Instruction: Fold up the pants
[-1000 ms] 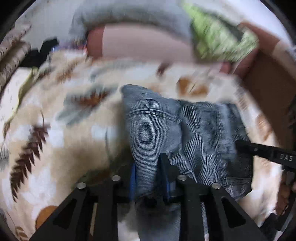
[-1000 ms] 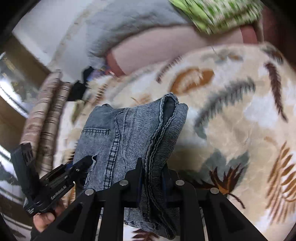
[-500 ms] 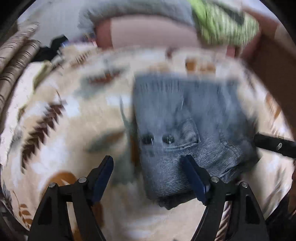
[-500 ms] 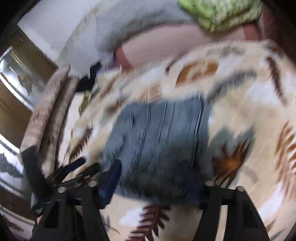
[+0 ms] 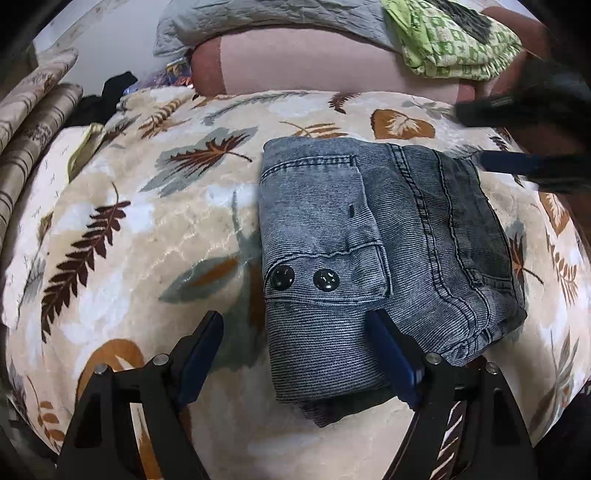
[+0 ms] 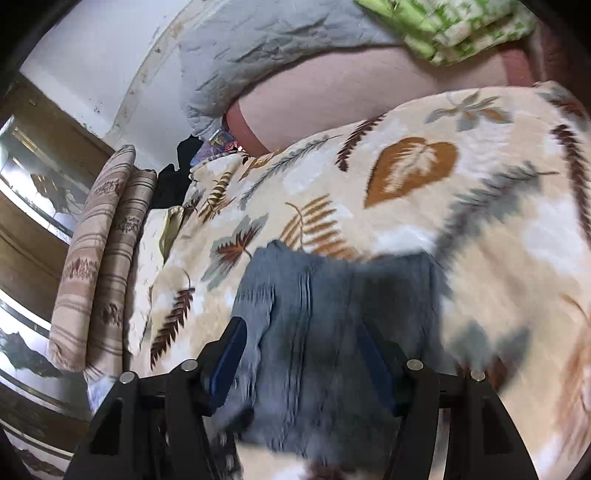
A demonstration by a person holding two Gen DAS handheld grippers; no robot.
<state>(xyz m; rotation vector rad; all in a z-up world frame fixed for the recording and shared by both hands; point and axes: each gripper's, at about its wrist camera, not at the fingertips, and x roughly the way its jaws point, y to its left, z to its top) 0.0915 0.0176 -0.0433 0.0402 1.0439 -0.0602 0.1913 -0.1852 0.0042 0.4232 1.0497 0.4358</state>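
The grey-blue denim pants lie folded into a compact bundle on the leaf-print blanket, a flap pocket with two dark buttons on top. My left gripper is open and empty, its jaws astride the near edge of the bundle. My right gripper is open and empty just above the pants, which are blurred in the right wrist view. The right gripper also shows in the left wrist view at the far right, blurred.
A pink bolster with a grey quilt and a green patterned cloth lies at the far side. Striped pillows stand at the left. A black garment lies by the far left corner.
Both grippers let go of the pants and opened. The bundle now lies flat on the blanket, and both grippers have drawn back from it.
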